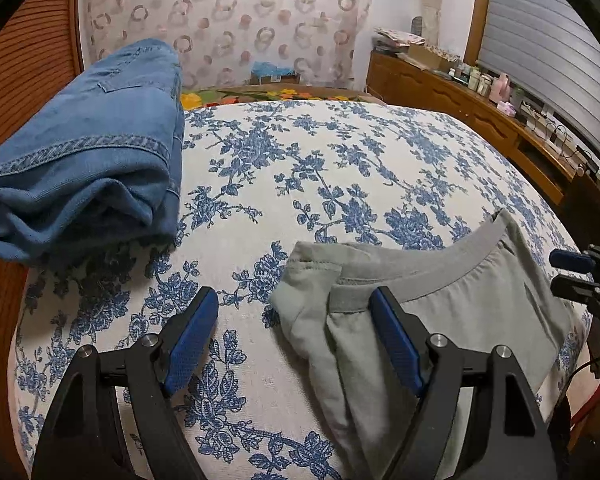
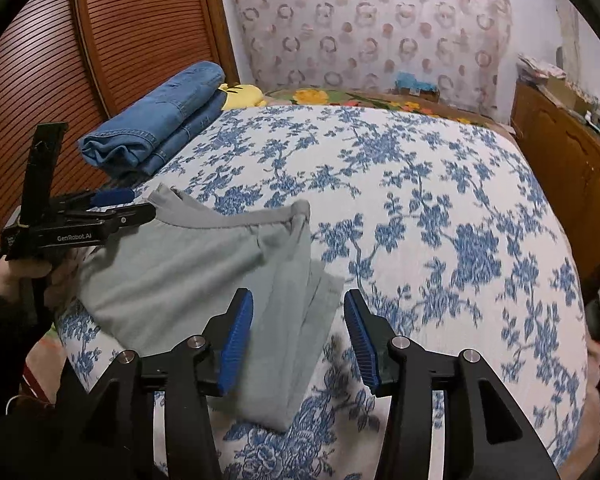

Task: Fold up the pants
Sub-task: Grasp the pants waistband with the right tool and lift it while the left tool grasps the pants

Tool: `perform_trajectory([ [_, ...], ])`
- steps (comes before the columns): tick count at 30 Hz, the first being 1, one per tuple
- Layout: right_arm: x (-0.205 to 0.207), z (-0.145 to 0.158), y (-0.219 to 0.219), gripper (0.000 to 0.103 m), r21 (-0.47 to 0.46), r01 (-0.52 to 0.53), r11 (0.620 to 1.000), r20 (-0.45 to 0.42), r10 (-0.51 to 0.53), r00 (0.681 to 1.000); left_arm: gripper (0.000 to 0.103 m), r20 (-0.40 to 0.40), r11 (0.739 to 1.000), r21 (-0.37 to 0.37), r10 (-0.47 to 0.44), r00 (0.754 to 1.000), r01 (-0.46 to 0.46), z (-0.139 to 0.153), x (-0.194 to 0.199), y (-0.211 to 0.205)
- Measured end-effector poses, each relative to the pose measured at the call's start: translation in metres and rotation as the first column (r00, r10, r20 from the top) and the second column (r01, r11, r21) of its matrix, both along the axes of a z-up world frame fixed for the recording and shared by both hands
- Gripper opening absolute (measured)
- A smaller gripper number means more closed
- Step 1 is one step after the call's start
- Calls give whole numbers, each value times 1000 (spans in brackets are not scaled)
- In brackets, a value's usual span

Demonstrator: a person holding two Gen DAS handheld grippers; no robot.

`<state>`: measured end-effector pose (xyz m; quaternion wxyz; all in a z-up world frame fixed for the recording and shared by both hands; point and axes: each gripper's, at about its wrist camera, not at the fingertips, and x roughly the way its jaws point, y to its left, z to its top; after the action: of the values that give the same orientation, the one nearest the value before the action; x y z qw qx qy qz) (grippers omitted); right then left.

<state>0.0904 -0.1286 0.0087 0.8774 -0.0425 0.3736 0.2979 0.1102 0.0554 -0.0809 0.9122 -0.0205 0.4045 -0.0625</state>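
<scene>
Grey pants [image 1: 440,308] lie on the blue-flowered bedspread [image 1: 320,168], waistband curved toward the far side, legs folded toward me. In the right wrist view the same pants [image 2: 188,272] lie at the bed's near left. My left gripper [image 1: 294,300] is open, just above the pants' left edge, its right finger over the waistband. It shows from the side in the right wrist view [image 2: 140,204], at the waistband corner. My right gripper [image 2: 298,304] is open, hovering over the folded legs; it shows at the right edge of the left wrist view [image 1: 572,270].
Folded blue jeans [image 1: 92,152] lie at the bed's far left, also in the right wrist view [image 2: 160,120]. A wooden slatted door [image 2: 100,40] stands left. A wooden dresser [image 1: 480,108] with clutter runs along the right. A yellow plush toy [image 2: 242,94] lies behind the jeans.
</scene>
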Motion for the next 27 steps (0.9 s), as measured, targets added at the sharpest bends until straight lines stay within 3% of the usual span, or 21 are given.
perform_trajectory([
  [9,22,-15,13,50,-20,33,999,-36,-33,999,79,-12,999,-39,-1,1000,1,-4,2,5],
  [24,14,-24,24,50,-8,31,999,47,-31,998,79,-19,998,-60,-19,1000,18,-3,1,5],
  [27,15,-24,22,50,1,31,1000,41,-31,999,72,-26,994,-100,-47,999,44,0,-1,5],
])
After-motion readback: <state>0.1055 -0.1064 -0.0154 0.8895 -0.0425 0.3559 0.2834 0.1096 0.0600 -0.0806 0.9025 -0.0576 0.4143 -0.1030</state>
